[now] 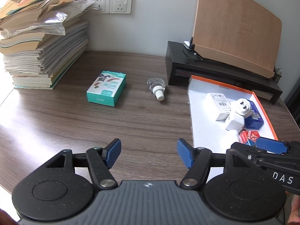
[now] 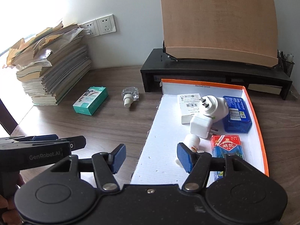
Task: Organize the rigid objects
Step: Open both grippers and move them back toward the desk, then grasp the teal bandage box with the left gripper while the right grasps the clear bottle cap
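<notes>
A teal box [image 1: 106, 88] [image 2: 90, 100] and a small clear bottle with a white cap [image 1: 156, 87] [image 2: 129, 96] lie on the wooden table. An orange-rimmed white tray [image 1: 204, 120] [image 2: 161, 131] at the right holds a white box [image 2: 188, 108], a white plug adapter [image 2: 208, 116], a blue tin [image 2: 236, 114], a red card box [image 2: 227, 147] and a small white bottle [image 2: 191, 142]. My left gripper [image 1: 148, 154] is open and empty, near the table's front. My right gripper [image 2: 151, 158] is open and empty, over the tray's left front edge.
A tall stack of books and papers [image 1: 39, 41] stands at the back left. A black riser [image 1: 215, 69] with a wooden board [image 1: 236, 26] stands at the back right. Wall sockets [image 1: 110, 3] are behind.
</notes>
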Available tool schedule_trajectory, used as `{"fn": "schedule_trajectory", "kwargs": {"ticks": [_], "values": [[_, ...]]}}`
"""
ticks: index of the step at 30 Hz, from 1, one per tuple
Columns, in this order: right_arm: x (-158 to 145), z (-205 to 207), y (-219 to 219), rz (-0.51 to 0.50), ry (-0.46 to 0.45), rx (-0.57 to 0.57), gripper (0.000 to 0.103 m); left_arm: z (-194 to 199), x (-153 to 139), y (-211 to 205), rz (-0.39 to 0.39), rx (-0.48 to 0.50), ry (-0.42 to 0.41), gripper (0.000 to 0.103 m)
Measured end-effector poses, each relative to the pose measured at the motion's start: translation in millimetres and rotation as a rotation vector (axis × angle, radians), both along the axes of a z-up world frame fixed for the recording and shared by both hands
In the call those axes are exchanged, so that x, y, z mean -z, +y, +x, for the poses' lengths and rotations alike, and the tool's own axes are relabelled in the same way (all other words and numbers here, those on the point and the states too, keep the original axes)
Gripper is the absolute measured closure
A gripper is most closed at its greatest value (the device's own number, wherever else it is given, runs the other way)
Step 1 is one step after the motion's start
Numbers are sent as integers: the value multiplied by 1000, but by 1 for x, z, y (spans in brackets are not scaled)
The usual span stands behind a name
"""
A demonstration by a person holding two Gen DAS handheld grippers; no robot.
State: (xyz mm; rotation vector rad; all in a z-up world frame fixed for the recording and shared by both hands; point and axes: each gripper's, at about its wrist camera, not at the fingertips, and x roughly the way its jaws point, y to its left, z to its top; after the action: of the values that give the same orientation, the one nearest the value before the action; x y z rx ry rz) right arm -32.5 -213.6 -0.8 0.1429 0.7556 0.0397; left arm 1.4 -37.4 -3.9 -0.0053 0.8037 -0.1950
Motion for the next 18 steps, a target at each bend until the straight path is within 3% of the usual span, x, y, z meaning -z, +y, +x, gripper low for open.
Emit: {"fn": "schedule_trajectory", "kwargs": {"ticks": [18], "values": [[12,44,38,-10,26,0,27,42,10,32,5,3,17,34]]}}
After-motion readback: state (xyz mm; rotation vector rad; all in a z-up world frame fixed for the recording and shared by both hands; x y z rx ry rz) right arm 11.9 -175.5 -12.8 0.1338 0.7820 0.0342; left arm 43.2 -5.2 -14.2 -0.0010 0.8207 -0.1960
